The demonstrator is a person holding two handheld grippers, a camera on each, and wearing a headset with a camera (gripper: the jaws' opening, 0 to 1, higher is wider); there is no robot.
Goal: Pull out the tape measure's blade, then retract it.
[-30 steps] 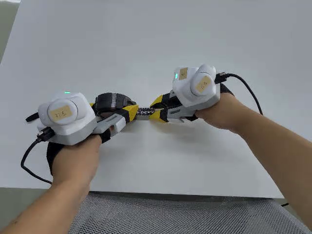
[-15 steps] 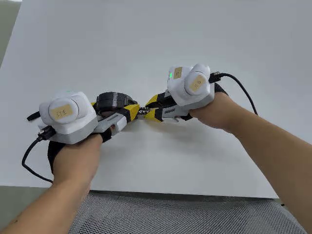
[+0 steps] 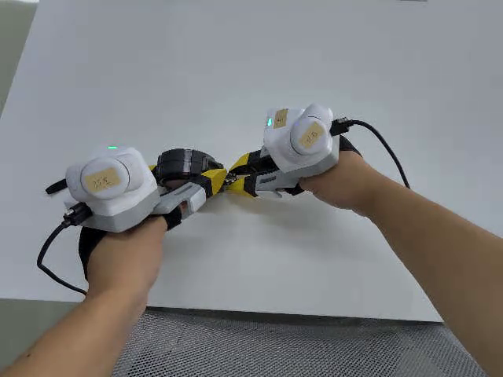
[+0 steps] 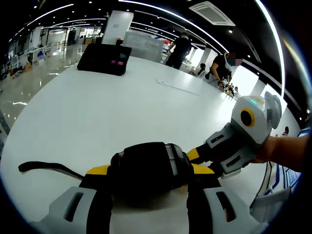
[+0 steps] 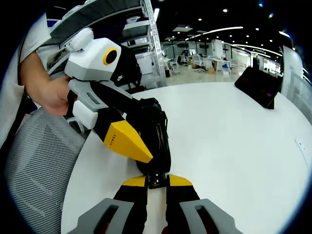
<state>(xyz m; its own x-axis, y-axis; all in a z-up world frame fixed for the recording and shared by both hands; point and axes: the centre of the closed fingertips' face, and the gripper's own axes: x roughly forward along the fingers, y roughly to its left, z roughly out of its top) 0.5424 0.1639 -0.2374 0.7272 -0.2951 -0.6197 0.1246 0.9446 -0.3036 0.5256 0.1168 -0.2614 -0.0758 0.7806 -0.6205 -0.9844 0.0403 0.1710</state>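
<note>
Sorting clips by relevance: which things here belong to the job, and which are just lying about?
Job: tape measure, its blade, left gripper, right gripper.
Lying about: black device, mesh chair, white table.

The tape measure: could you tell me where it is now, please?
The tape measure sits left of centre in the head view, clamped in the left gripper, its blade tip pinched by the right gripper.

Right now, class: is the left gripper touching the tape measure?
Touching. In the left gripper view, the left gripper clamps the tape measure between both jaws.
</note>
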